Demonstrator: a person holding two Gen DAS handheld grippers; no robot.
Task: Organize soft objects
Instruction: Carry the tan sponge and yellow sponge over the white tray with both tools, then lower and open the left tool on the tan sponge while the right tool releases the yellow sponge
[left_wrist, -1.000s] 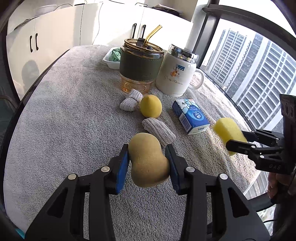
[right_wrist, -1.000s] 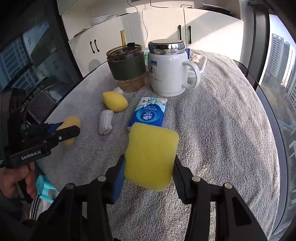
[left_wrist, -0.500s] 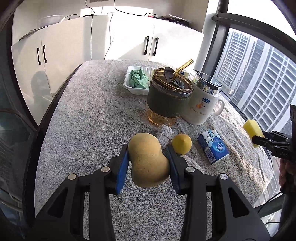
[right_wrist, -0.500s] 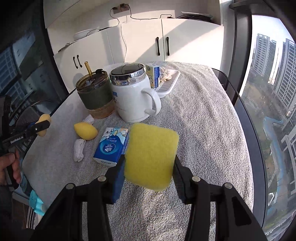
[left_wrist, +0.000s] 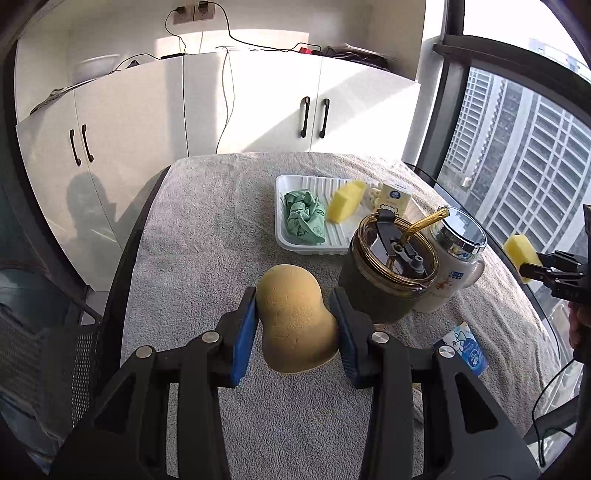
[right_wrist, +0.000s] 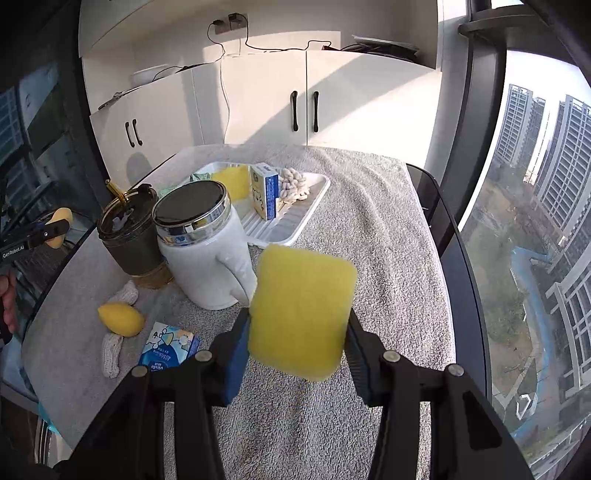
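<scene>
My left gripper (left_wrist: 293, 325) is shut on a tan gourd-shaped sponge (left_wrist: 293, 317), held above the grey towel. My right gripper (right_wrist: 295, 332) is shut on a yellow rectangular sponge (right_wrist: 301, 312), also in the air; it shows far right in the left wrist view (left_wrist: 519, 251). A white ribbed tray (left_wrist: 310, 245) at the far end of the table holds a green cloth (left_wrist: 304, 218), a yellow sponge (left_wrist: 345, 201), a small carton (right_wrist: 264, 192) and a pale knitted piece (right_wrist: 293, 184). A yellow lemon-shaped sponge (right_wrist: 120, 319) and two knitted rolls (right_wrist: 110, 352) lie on the towel.
A dark tumbler with an amber straw (left_wrist: 388, 273) and a white lidded mug (right_wrist: 207, 254) stand between me and the tray. A blue tissue pack (right_wrist: 166, 350) lies near the front. White cupboards stand behind the table, a window to the right.
Both grippers have risen and moved forward with their sponges still held. The tray and its contents have come into view; the lemon sponge and knitted rolls have dropped out of the left wrist view.
</scene>
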